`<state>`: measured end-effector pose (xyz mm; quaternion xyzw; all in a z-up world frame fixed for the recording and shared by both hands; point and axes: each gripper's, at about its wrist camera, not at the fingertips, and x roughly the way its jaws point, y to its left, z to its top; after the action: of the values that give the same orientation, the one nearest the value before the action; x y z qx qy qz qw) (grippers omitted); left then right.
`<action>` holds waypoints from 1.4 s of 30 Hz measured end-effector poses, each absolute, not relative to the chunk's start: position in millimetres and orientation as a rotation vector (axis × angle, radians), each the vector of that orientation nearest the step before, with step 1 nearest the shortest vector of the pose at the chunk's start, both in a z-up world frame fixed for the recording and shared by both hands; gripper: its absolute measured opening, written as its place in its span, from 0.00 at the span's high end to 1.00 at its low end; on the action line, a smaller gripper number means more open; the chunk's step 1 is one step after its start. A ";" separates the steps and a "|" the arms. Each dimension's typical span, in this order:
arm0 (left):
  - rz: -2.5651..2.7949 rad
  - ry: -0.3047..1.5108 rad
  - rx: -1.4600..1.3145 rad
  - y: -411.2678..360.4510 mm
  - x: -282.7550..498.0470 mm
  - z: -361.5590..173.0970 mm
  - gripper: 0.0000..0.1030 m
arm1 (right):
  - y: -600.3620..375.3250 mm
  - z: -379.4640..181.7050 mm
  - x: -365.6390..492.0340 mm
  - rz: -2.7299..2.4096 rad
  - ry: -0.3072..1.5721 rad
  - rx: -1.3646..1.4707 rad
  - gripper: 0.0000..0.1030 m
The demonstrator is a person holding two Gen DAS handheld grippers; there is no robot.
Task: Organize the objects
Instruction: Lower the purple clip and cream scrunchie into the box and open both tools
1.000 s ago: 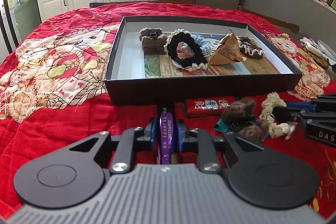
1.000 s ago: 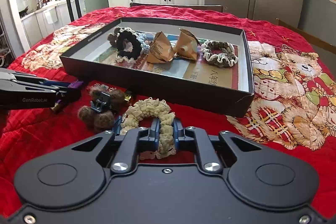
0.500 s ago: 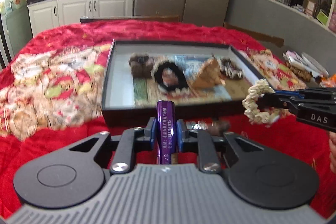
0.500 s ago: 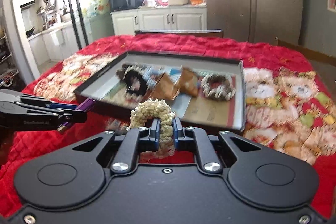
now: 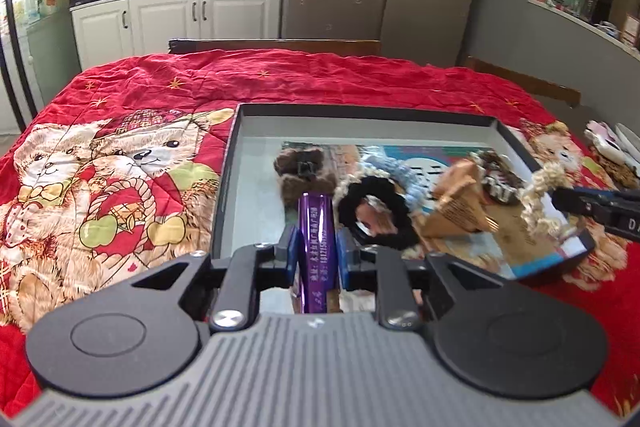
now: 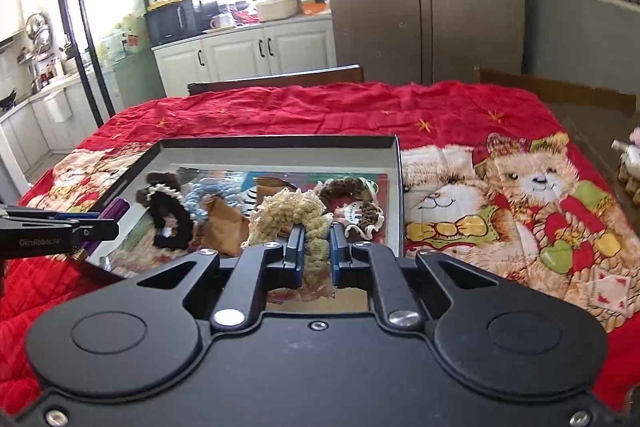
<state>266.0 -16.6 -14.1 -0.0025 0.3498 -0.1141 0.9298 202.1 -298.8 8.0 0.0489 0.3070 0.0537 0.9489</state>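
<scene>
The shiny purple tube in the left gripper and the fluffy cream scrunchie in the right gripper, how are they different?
The purple tube is a smooth, rigid, glossy bar with print; the cream scrunchie is a soft, ruffled ring. The tube points straight ahead; the scrunchie arches over its fingers. Both are clamped, raised over the black tray.

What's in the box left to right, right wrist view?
Purple tube held by the left gripper → black scrunchie → cream scrunchie held by the right gripper → brown scrunchie.
</scene>
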 end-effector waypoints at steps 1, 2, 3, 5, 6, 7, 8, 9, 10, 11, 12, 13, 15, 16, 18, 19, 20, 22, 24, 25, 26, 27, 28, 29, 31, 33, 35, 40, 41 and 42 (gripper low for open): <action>-0.230 0.720 -0.004 -16.7 269.2 -16.0 0.77 | -299.9 5.2 206.0 0.106 0.632 0.109 0.88; -0.227 0.725 -0.009 -16.5 272.2 -17.6 0.77 | -300.8 2.7 209.5 0.102 0.636 0.116 0.88; -0.228 0.729 -0.011 -16.7 274.8 -19.0 0.77 | -301.5 0.0 212.8 0.096 0.640 0.119 0.88; -0.227 0.729 -0.010 -18.2 278.7 -20.4 0.77 | -302.5 -4.5 217.9 0.084 0.646 0.121 0.88; -0.226 0.728 -0.009 -18.8 280.0 -20.6 0.77 | -303.1 -6.7 220.2 0.081 0.650 0.125 0.88; -0.226 0.728 -0.009 -19.3 281.9 -20.9 0.77 | -303.8 -8.0 222.8 0.079 0.654 0.129 0.88; -0.226 0.728 -0.010 -19.8 283.4 -21.1 0.77 | -303.9 -9.4 224.5 0.079 0.657 0.133 0.88; -0.225 0.729 -0.010 -20.3 285.3 -21.7 0.77 | -303.8 -10.8 226.0 0.079 0.659 0.136 0.88; -0.224 0.731 -0.011 -20.8 287.0 -22.4 0.77 | -303.6 -12.2 227.6 0.078 0.662 0.136 0.88; -0.223 0.733 -0.011 -21.8 287.8 -23.0 0.77 | -303.0 -13.1 228.9 0.076 0.664 0.134 0.88; -0.221 0.736 -0.010 -22.4 289.1 -24.4 0.77 | -302.8 -14.4 230.6 0.075 0.665 0.133 0.88; -0.218 0.737 -0.009 -22.9 290.0 -25.7 0.77 | -302.6 -15.8 232.0 0.074 0.667 0.132 0.88; -0.214 0.740 -0.001 -24.5 291.1 -28.8 0.77 | -301.9 -17.9 233.4 0.070 0.671 0.130 0.88; -0.213 0.742 0.000 -25.1 291.3 -29.8 0.77 | -301.7 -19.6 234.1 0.067 0.673 0.128 0.88; -0.213 0.748 -0.004 -25.6 292.6 -32.3 0.77 | -301.5 -22.2 234.8 0.062 0.678 0.127 0.88; -0.214 0.750 -0.005 -25.6 293.2 -33.3 0.77 | -301.5 -23.1 235.4 0.060 0.681 0.126 0.88; -0.213 0.752 -0.005 -25.7 293.7 -34.2 0.77 | -301.6 -24.0 235.8 0.060 0.683 0.125 0.88; -0.212 0.755 -0.005 -25.9 294.9 -35.9 0.77 | -301.4 -25.7 236.1 0.059 0.686 0.123 0.88; -0.212 0.760 -0.009 -25.9 295.9 -37.5 0.77 | -300.5 -26.5 236.2 0.061 0.689 0.120 0.88; -0.212 0.759 -0.009 -26.2 295.9 -37.9 0.77 | -300.1 -26.8 236.2 0.061 0.690 0.118 0.88; -0.211 0.757 -0.006 -26.6 296.0 -38.0 0.77 | -299.5 -27.0 236.2 0.060 0.690 0.115 0.88; -0.211 0.757 -0.006 -26.6 296.7 -37.9 0.77 | -299.1 -27.6 236.3 0.061 0.691 0.112 0.88; -0.212 0.757 -0.006 -27.1 296.8 -38.0 0.77 | -298.4 -28.4 236.4 0.060 0.692 0.107 0.88; -0.214 0.756 -0.005 -27.4 297.0 -38.1 0.77 | -297.7 -28.8 236.6 0.060 0.693 0.103 0.88; -0.213 0.755 -0.006 -27.4 297.1 -38.3 0.77 | -296.8 -30.2 237.0 0.059 0.695 0.099 0.88; -0.213 0.754 -0.007 -27.2 297.2 -38.6 0.77 | -296.3 -31.1 237.5 0.059 0.696 0.098 0.88; -0.214 0.754 -0.005 -27.2 297.1 -38.7 0.77 | -296.2 -31.6 237.9 0.058 0.697 0.096 0.88; -0.215 0.752 -0.003 -27.4 296.9 -38.7 0.77 | -296.2 -32.8 238.4 0.058 0.699 0.092 0.88; -0.215 0.752 -0.003 -27.5 296.9 -38.7 0.76 | -296.1 -33.4 238.5 0.058 0.699 0.089 0.88; -0.216 0.752 -0.004 -27.5 296.9 -38.8 0.76 | -296.0 -33.5 238.9 0.060 0.701 0.086 0.88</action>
<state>296.9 -27.5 -38.8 -0.0019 0.3664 -0.1051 0.9245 238.9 -296.0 -33.5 0.0421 0.3431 0.0292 0.9379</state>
